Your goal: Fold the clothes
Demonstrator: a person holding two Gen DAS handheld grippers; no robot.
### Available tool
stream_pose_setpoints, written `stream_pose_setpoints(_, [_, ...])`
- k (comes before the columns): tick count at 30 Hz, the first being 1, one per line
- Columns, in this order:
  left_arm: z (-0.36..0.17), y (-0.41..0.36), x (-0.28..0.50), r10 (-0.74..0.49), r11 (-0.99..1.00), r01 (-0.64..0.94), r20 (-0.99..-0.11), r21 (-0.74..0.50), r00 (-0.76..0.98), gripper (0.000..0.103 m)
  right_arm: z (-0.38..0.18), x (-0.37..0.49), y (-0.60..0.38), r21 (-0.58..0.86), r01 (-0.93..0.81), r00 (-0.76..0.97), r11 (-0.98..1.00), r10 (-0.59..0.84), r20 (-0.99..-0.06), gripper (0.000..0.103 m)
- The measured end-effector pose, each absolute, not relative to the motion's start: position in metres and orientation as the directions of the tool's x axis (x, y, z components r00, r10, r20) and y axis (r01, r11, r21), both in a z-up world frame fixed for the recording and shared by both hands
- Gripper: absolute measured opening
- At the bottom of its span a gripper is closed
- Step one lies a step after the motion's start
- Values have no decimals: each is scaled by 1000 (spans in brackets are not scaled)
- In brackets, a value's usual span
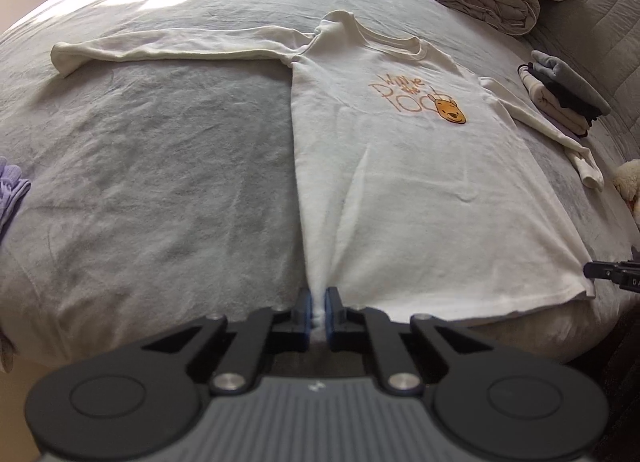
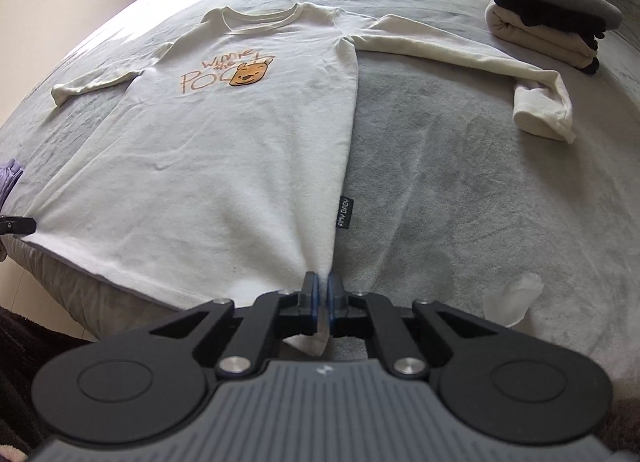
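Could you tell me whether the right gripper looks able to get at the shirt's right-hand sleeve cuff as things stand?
Probably not yet: the right gripper is shut on the shirt hem corner. The sleeve cuff lies unobstructed on the grey blanket, so releasing first should free the way.

- Cream long-sleeved cotton shirt (image 2: 224, 149) with an orange bear print and brown lettering: lies flat, front up, on the bed, both sleeves stretched out sideways, collar at the far end.
- Right hand-held gripper (image 2: 321, 294), black with blue pads: jaws closed on the shirt's near hem corner, beside a small black side label (image 2: 345, 213).
- Left hand-held gripper (image 2: 18, 225): only a black tip shows at the opposite hem corner.
- Grey fleecy bed cover (image 2: 460, 189): under everything.
- Stack of folded grey, black and beige garments (image 2: 556, 25): far right, near the sleeve cuff.
- Crumpled white tissue-like scrap (image 2: 512, 298): near right.
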State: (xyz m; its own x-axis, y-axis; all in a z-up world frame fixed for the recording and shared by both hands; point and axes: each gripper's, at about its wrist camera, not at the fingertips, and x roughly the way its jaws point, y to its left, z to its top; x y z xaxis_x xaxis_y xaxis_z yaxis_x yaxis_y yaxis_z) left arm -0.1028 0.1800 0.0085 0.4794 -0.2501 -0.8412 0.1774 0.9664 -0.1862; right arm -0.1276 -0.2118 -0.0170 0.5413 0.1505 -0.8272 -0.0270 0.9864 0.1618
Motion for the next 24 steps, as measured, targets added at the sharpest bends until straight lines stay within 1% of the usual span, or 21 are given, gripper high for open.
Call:
stream_pose_setpoints(4, [-8, 174, -100, -217, 971, 185, -871, -149, 440, 6, -23, -127, -209, 147, -33, 521, 989, 142, -841, 5])
stream_pose_setpoints(7, [-17, 171, -97, -202, 974, 184, -878, -133, 434, 7, -20, -123, -210, 147, -29, 530, 989, 140, -837, 5])
stream_pose_setpoints(9, [-13, 171, -97, -205, 972, 199, -875, -128, 438, 10, -18, -120, -210, 147, -26, 535, 989, 138, -833, 11])
stream_pose_setpoints(10, [-10, 171, -96, -207, 970, 207, -874, -126, 440, 17, -17, -118, -211, 147, -25, 538, 989, 137, -832, 15])
stream_pose_setpoints(11, [-7, 172, -95, -199, 972, 204, -874, -118, 444, 33, -16, -117, -211, 147, -24, 540, 989, 136, -830, 17])
stream_pose_setpoints(12, [-3, 171, -92, -186, 975, 200, -861, -101, 472, 41, -16, -115, -211, 147, -22, 543, 989, 135, -829, 19])
stream_pose_setpoints(13, [1, 170, -90, -173, 977, 195, -846, -83, 504, 52, -15, -114, -211, 147, -21, 546, 989, 135, -827, 29])
stream_pose_setpoints(14, [5, 170, -87, -159, 980, 189, -830, -66, 535, 55, -14, -112, -211, 147, -20, 549, 989, 134, -825, 47])
stream_pose_setpoints(15, [9, 169, -85, -145, 982, 182, -812, -48, 566, 55, -13, -111, -212, 147, -18, 551, 989, 133, -824, 52])
stream_pose_setpoints(16, [13, 168, -83, -131, 984, 175, -793, -31, 595, 56, -12, -109, -212, 147, -17, 554, 989, 132, -822, 53])
stream_pose_setpoints(19, [17, 154, -65, -149, 982, 185, -756, -37, 637, 59, -8, -93, -206, 132, -18, 591, 991, 116, -798, 53])
stream_pose_setpoints(22, [17, 132, -46, -175, 976, 212, -716, -38, 676, 67, -8, -69, -200, 136, -2, 634, 991, 106, -766, 53])
stream_pose_setpoints(24, [14, 115, -33, -189, 973, 230, -684, -31, 704, 72, -10, -50, -197, 156, 20, 661, 988, 104, -743, 56])
